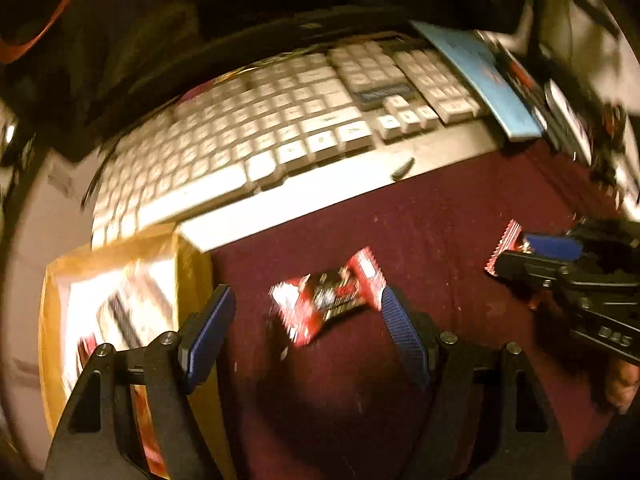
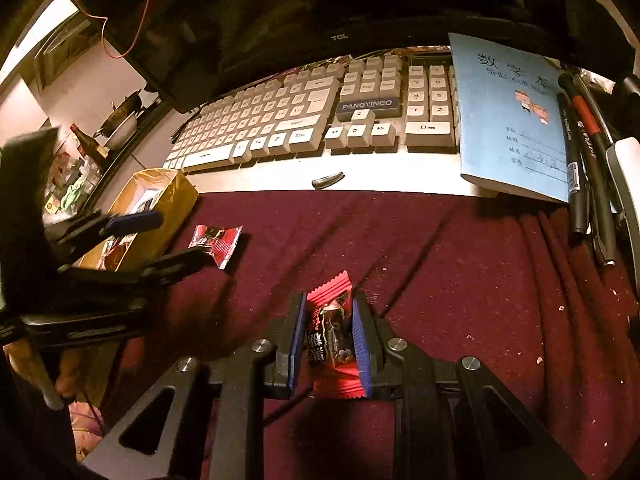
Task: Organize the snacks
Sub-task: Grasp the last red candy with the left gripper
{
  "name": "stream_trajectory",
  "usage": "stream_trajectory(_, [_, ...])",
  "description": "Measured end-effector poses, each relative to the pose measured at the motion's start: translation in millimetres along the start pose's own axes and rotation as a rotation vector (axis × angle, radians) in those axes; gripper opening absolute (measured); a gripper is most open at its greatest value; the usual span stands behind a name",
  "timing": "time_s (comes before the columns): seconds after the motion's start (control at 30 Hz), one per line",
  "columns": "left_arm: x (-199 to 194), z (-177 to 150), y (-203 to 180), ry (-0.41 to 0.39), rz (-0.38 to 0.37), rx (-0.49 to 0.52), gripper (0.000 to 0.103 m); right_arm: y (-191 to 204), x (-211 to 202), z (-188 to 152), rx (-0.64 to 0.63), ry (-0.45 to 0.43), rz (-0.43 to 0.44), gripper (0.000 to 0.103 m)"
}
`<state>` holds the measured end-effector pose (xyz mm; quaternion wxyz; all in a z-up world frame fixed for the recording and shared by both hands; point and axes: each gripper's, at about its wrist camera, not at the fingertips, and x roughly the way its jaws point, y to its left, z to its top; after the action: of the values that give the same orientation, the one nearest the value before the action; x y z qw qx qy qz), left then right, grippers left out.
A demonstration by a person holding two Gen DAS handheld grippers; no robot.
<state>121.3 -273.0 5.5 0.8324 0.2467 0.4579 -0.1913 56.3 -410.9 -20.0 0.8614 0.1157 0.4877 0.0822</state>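
Note:
A red and black snack packet (image 1: 328,300) lies on the dark red cloth (image 1: 440,220), between my left gripper's (image 1: 306,300) wide-open blue-padded fingers; the view is blurred. The same packet (image 2: 218,240) shows in the right wrist view, beside the left gripper (image 2: 168,236). My right gripper (image 2: 328,312) is shut on a second red snack packet (image 2: 332,332), held just above the cloth; it also shows at the right of the left wrist view (image 1: 506,248). A yellow cardboard box (image 1: 120,280) with packets inside stands at the left (image 2: 160,204).
A white keyboard (image 2: 300,124) lies behind the cloth, with a sunflower seed (image 2: 328,180) on its front edge. A blue notebook (image 2: 512,120) rests on its right end, with several pens (image 2: 584,152) beside it. A dark monitor (image 2: 320,8) stands behind.

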Motion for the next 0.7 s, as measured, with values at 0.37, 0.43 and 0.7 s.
stream_trajectory(0.37, [2.5,-17.1,-16.0,0.102,-0.185,0.098,0.058,1.9,-3.5,-2.2,0.004,-0.003,-0.012,0.023])
stream_trajectory(0.43, [-3.3,-20.1,-16.3,0.092,-0.222,0.098,0.058,2.9,-2.5,-1.8,0.001,-0.003,-0.015,0.023])
stream_trajectory(0.7, [-0.6,-6.5,-15.2,0.043,-0.141,0.061,0.058,4.2,-1.1,-0.8,-0.002,-0.006,-0.010,0.023])
